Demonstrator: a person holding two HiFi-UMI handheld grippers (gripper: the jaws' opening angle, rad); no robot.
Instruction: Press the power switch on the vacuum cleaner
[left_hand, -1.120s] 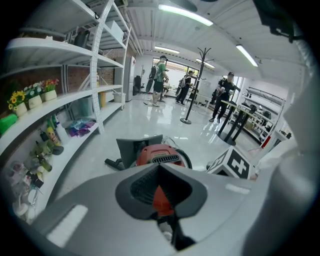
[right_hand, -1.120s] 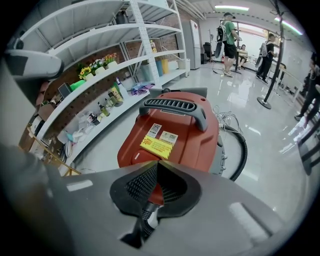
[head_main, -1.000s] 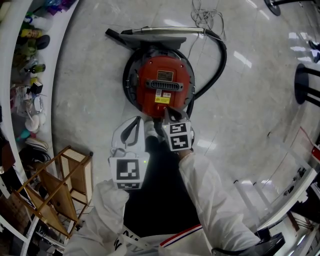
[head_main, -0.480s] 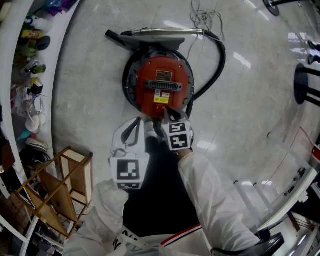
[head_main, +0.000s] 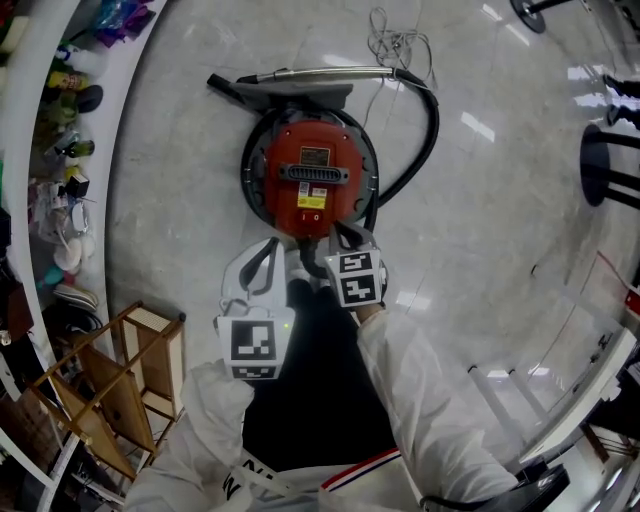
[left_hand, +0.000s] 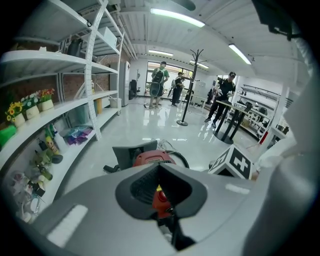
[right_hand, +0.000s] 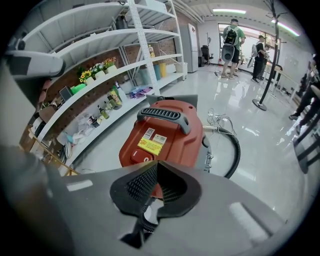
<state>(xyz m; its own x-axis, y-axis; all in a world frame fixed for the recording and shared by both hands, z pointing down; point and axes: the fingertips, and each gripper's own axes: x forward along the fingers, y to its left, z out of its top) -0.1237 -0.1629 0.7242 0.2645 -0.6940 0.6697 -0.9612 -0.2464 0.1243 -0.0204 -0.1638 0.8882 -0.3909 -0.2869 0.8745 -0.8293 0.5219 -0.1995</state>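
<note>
In the lower centre of the head view, the left gripper (head_main: 270, 246) hangs over the glossy pale floor (head_main: 160, 200), jaws together and empty. Just to its right, the right gripper (head_main: 342, 234), also closed and empty, points at the round red vacuum cleaner (head_main: 312, 165). The vacuum's red power switch (right_hand: 142, 157) is just beyond the tips.

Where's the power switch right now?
In the right gripper view, the power switch sits on the red vacuum cleaner's near edge, below the yellow label, just up-left of the right gripper's shut jaws.
</note>
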